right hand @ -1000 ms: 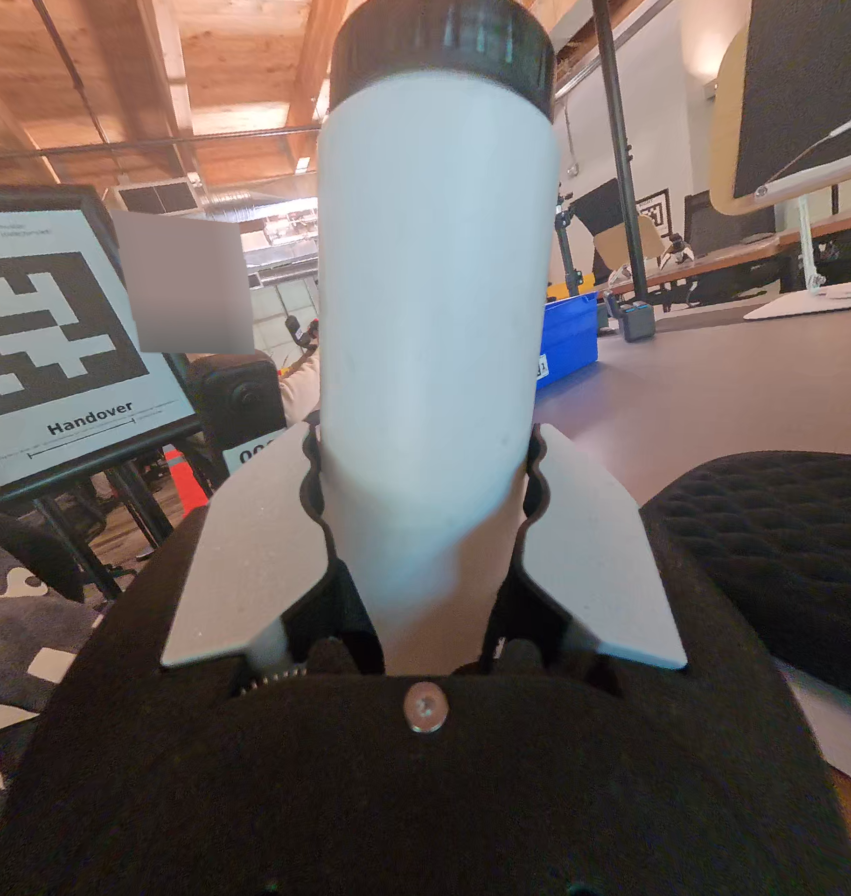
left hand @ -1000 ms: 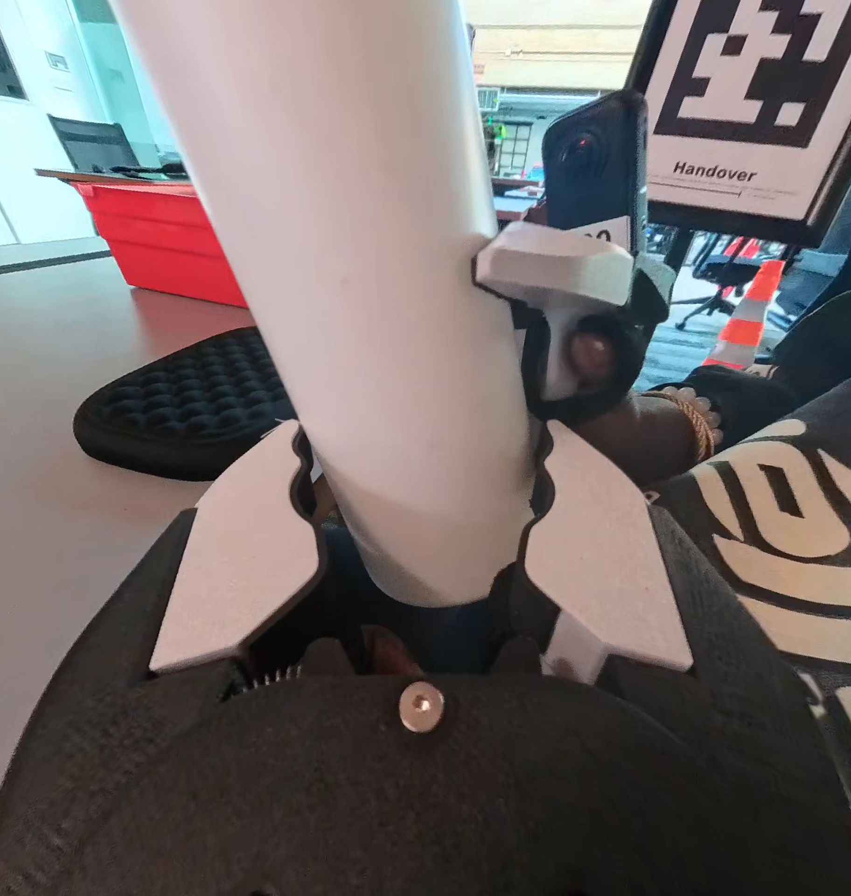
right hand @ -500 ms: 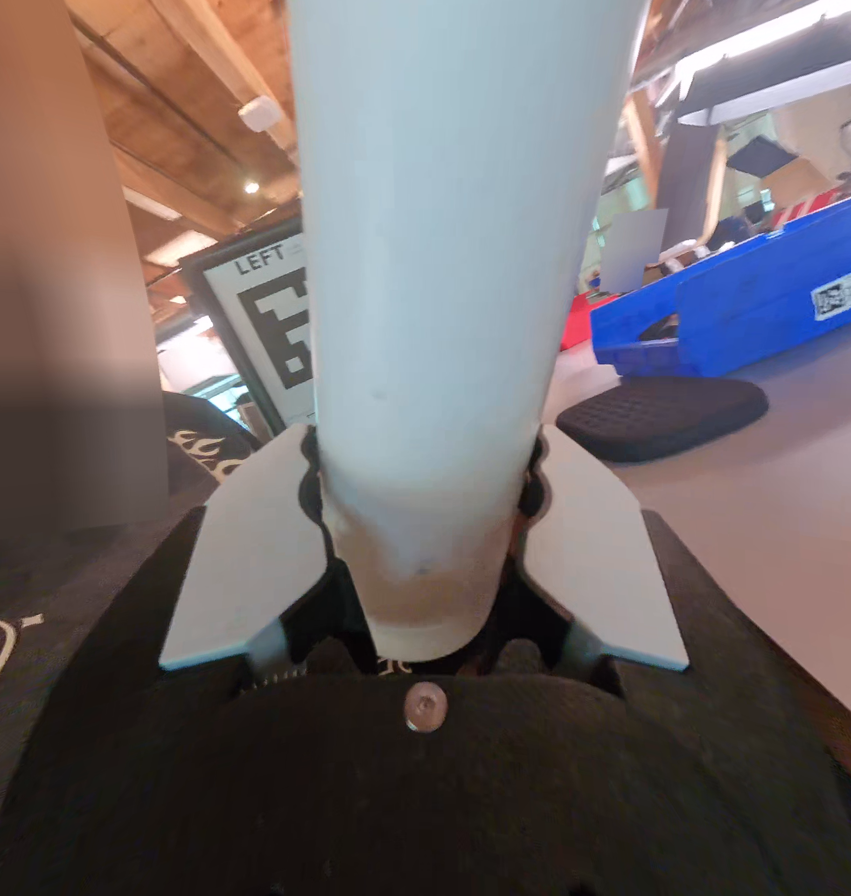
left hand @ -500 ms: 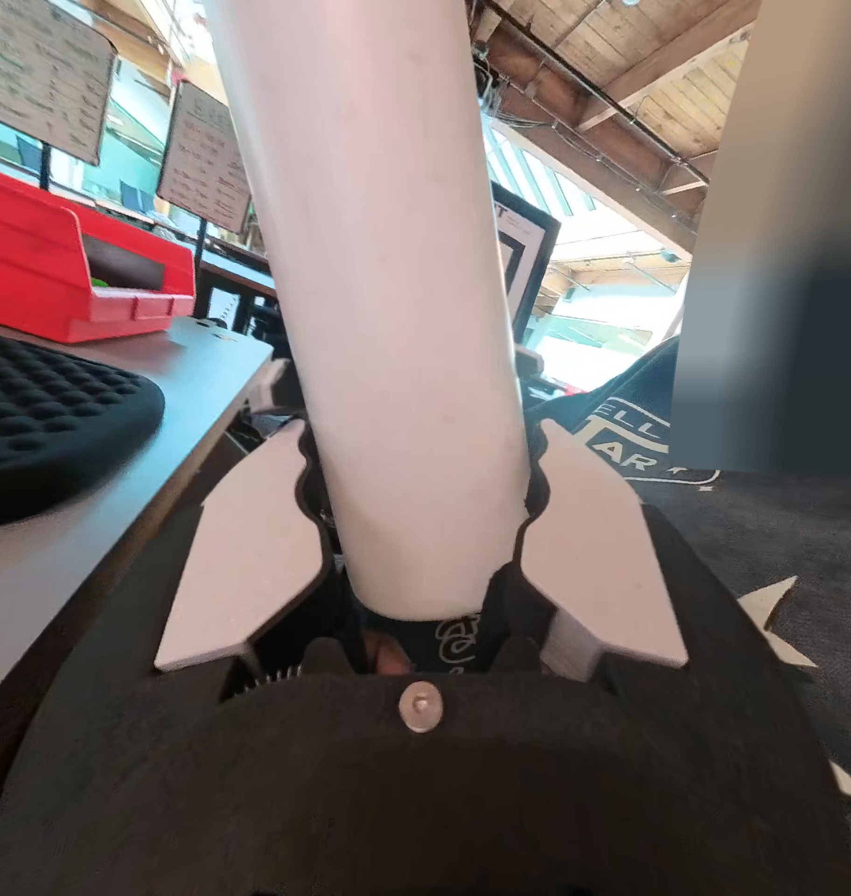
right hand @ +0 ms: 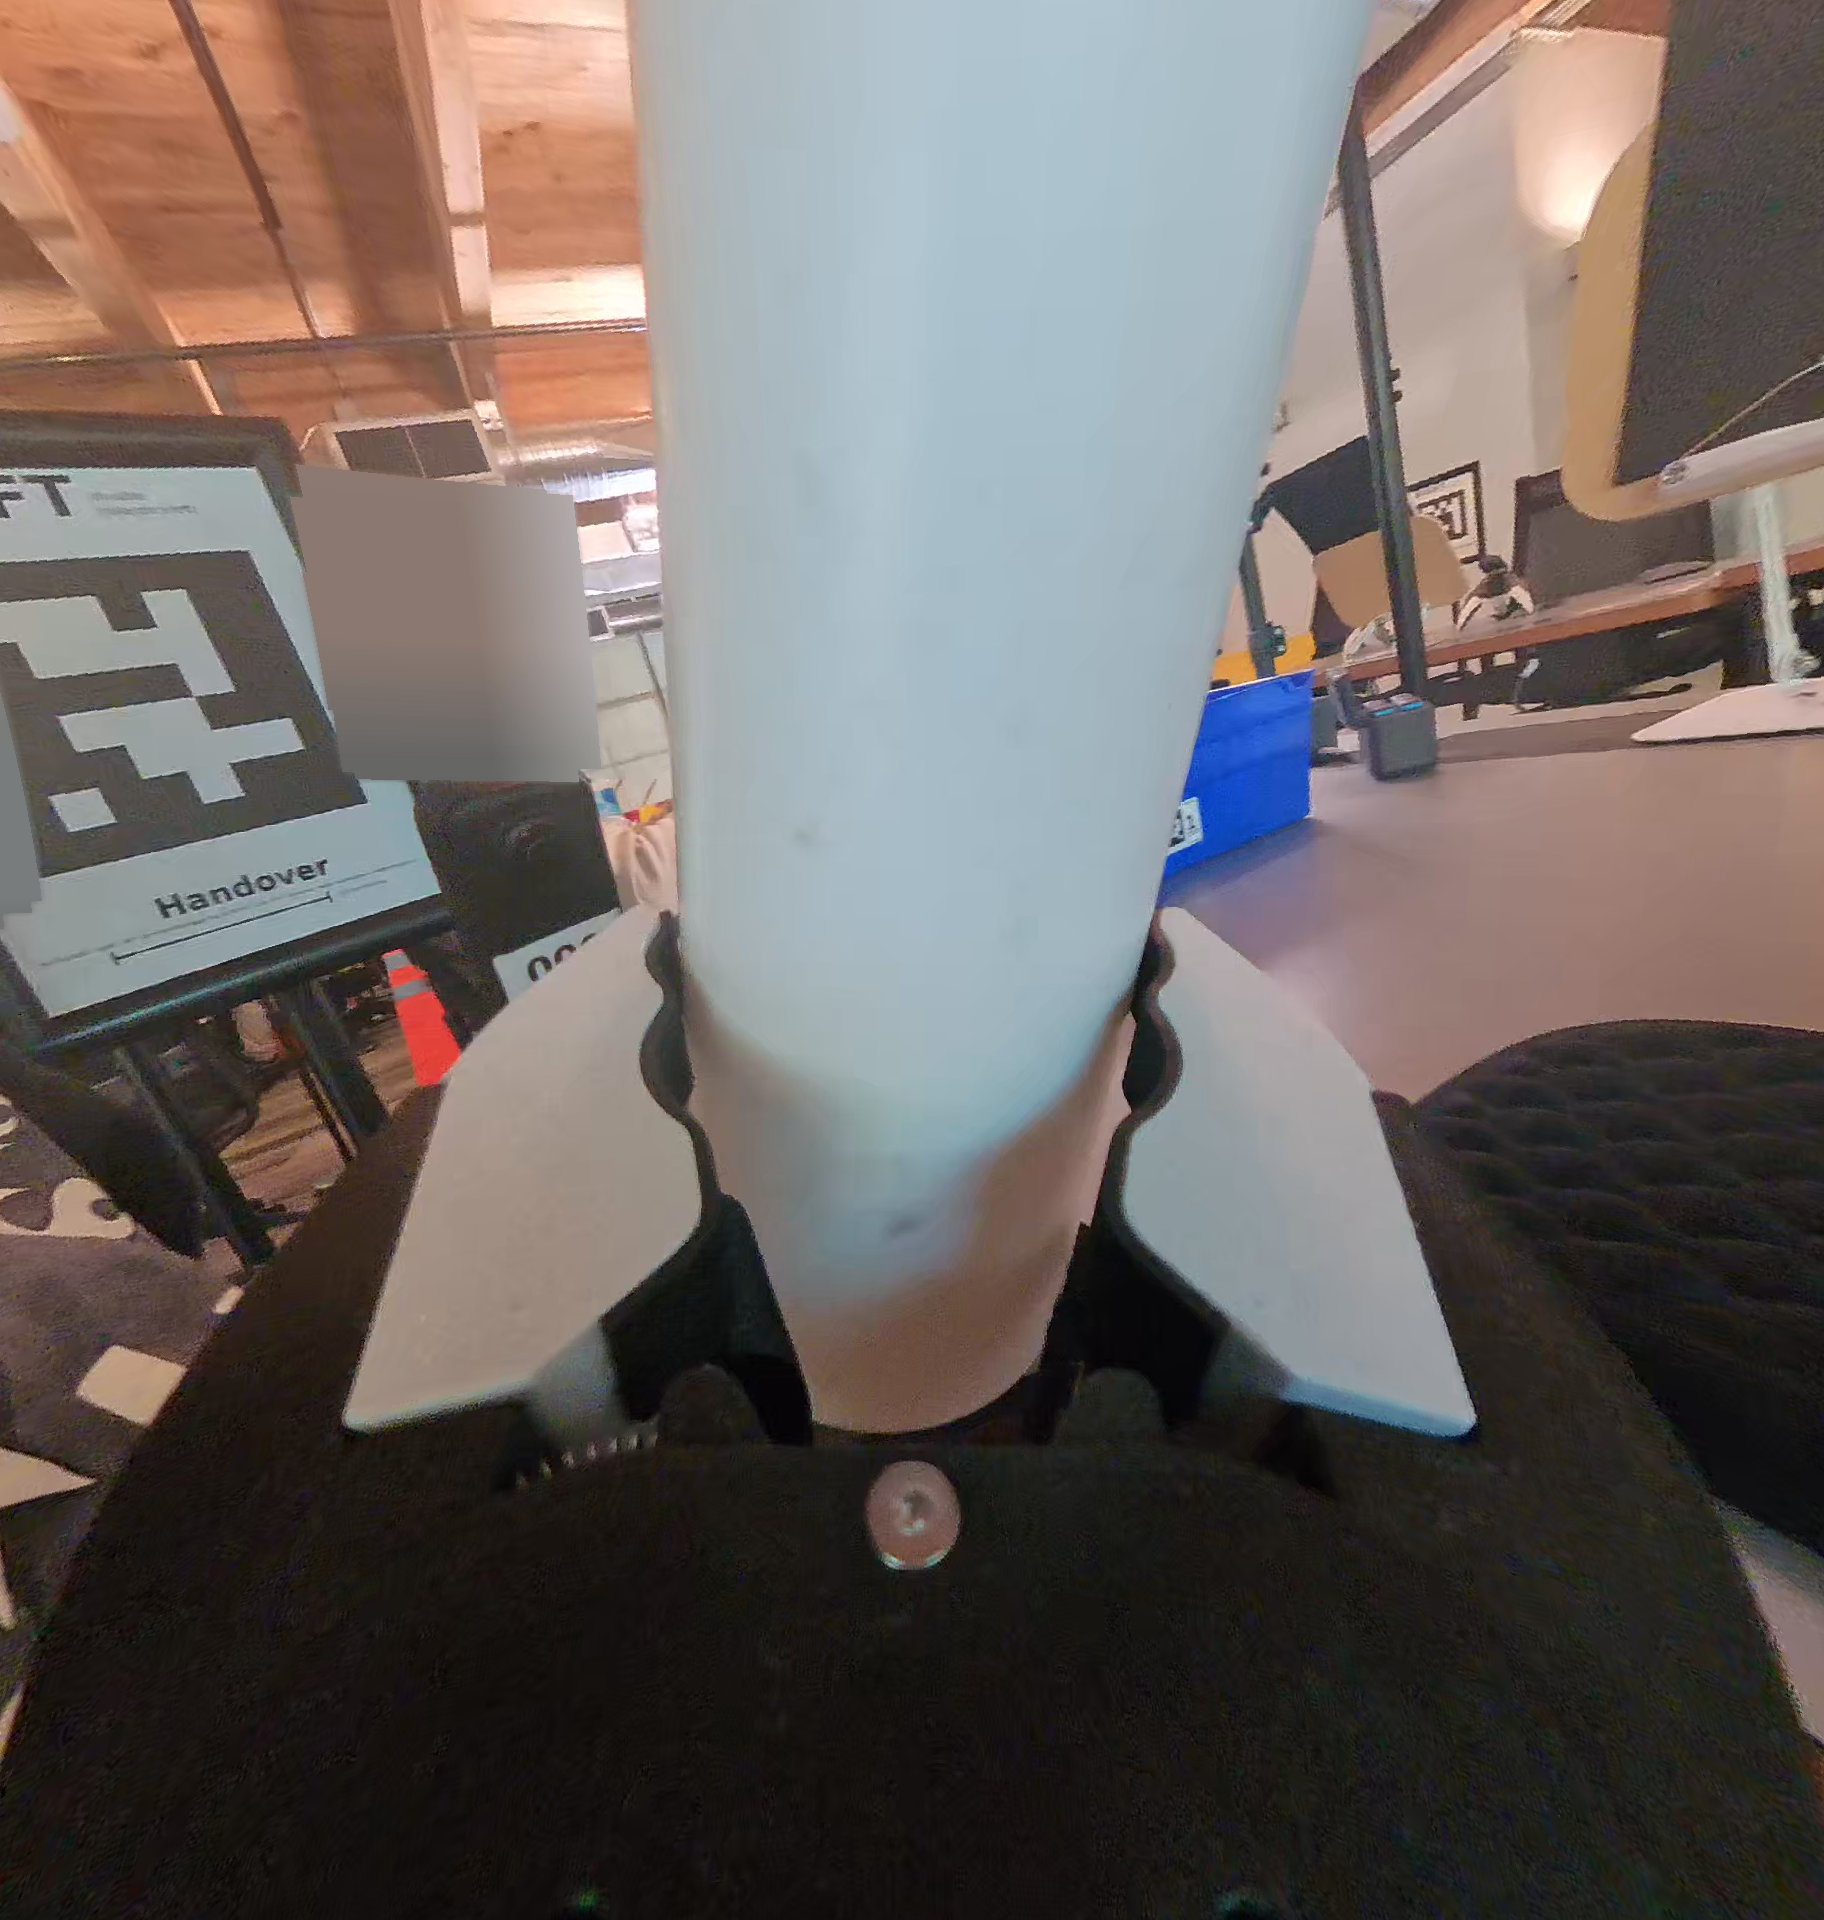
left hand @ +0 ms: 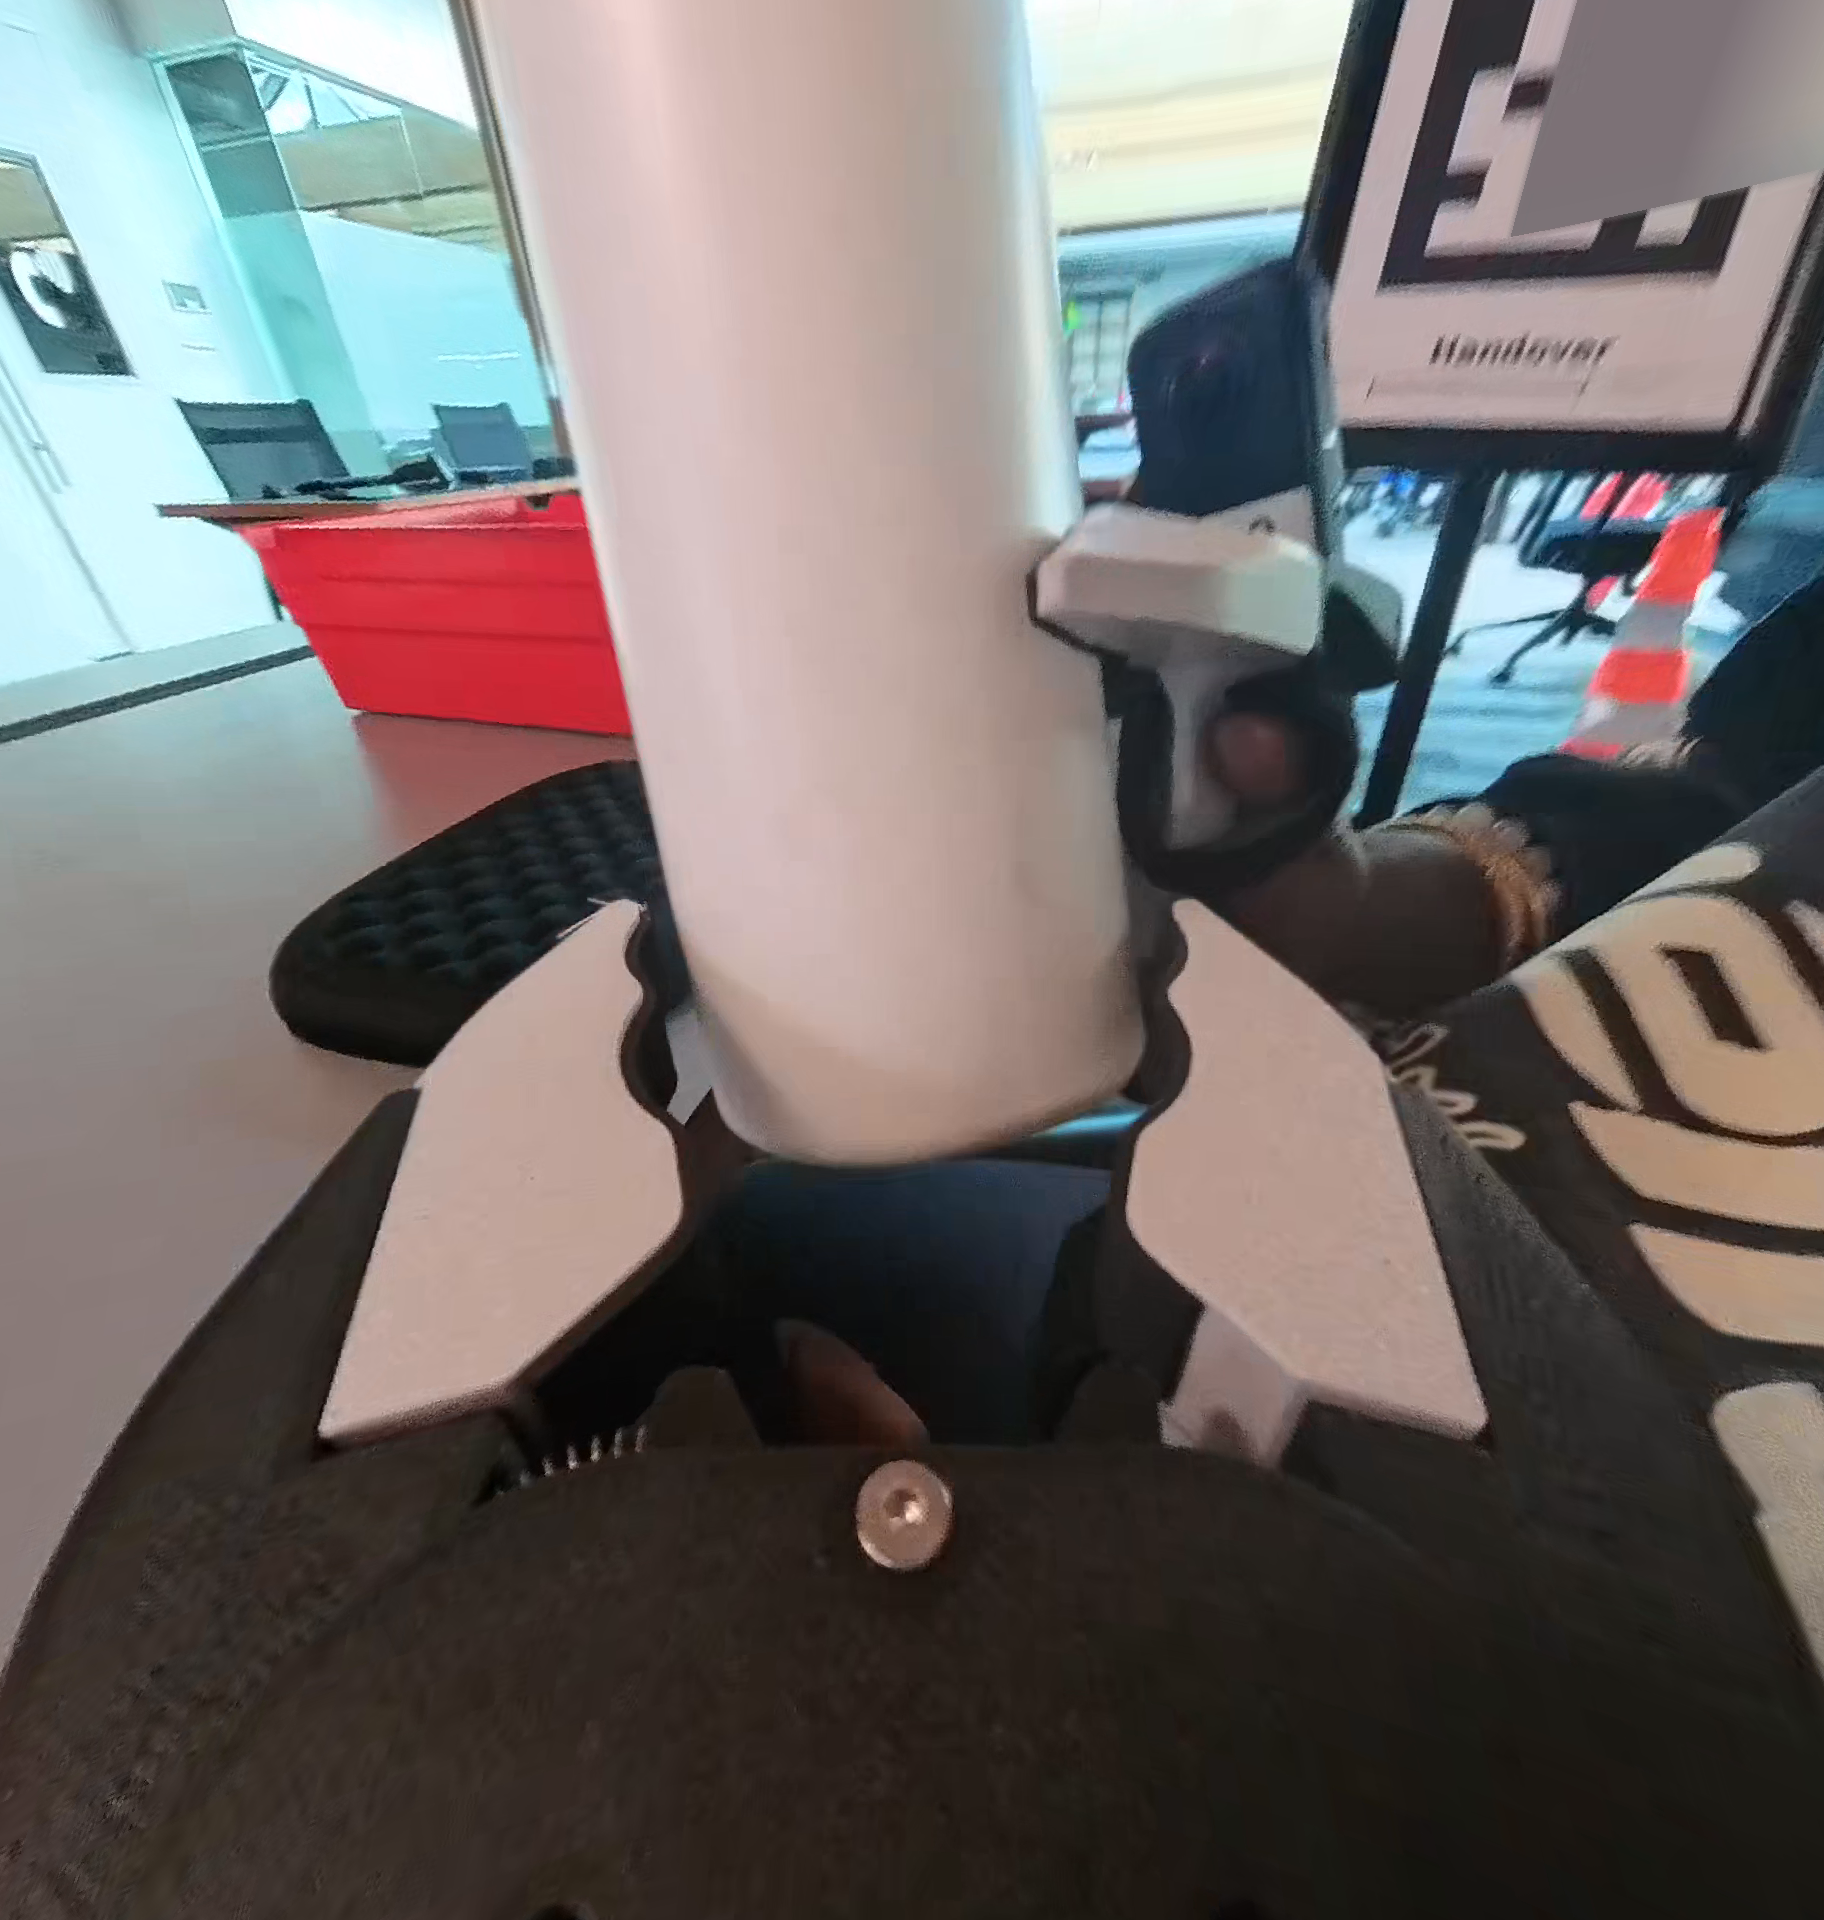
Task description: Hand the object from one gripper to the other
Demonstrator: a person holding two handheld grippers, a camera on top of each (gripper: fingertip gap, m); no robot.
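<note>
handover sits midway: right gripper (right hand: 908, 1049) clamps the white bottle (left hand: 846, 623), left gripper (left hand: 903, 1023) looks slackened around its base, withdrawal remaining.

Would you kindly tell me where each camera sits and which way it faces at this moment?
Right wrist view: on the right claw, facing along its fingers, tilted up toward wooden ceiling and a blue bin; only that claw shows.
Left wrist view: on the left claw, facing across the table to a red bin; the right claw and a hand show.
Shared: the white bottle, black pad, marker board.
</note>
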